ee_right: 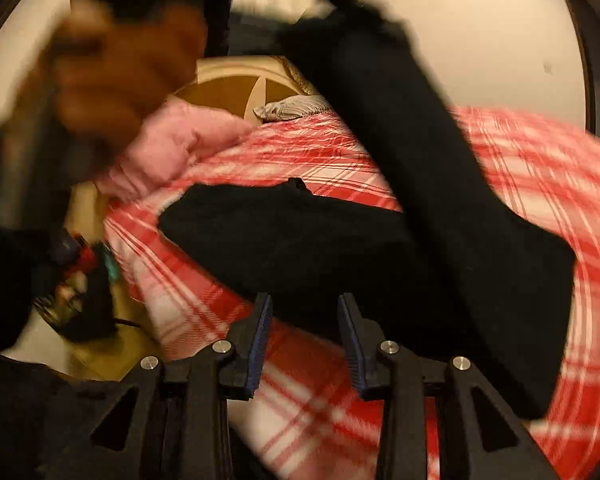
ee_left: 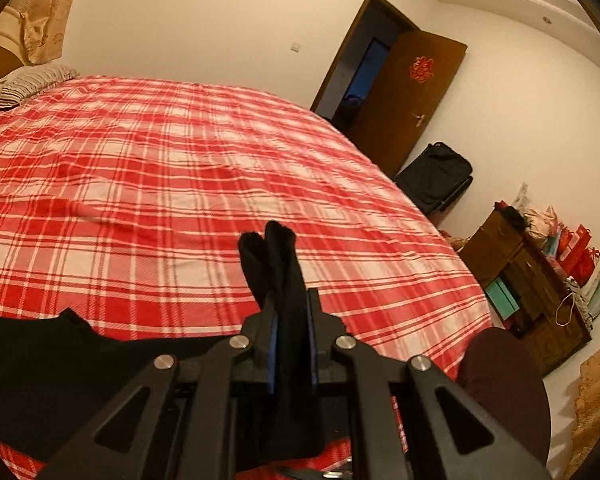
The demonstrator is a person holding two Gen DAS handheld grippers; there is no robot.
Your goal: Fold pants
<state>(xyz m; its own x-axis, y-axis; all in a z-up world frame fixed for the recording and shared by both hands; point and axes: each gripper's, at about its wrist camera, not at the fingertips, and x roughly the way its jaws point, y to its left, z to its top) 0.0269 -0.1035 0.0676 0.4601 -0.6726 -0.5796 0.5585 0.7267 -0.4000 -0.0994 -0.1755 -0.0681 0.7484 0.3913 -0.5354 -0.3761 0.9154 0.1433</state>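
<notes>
The left two-finger gripper (ee_left: 292,304) is clamped tight on a fold of the black fabric pants (ee_left: 278,264) — the cloth bunches up between its blue-padded fingers (ee_left: 271,344) and pokes out beyond the tips. More of the dark garment lies at the near left of that view on the red-and-white plaid bedsheet (ee_left: 160,152). A striped pillow (ee_left: 24,82) rests at the far left of the bed, and a brown wooden door (ee_left: 404,100) stands open at the far right.

The right two-finger gripper (ee_right: 304,320) has its jaws parted with nothing between them, just near of the pants' edge. In this blurred view the pants (ee_right: 320,240) lie spread across the sheet, one leg rising up and away to the far side. A hand (ee_right: 112,76) with a pink sleeve (ee_right: 172,144) shows at the left — too smeared to tell more.
</notes>
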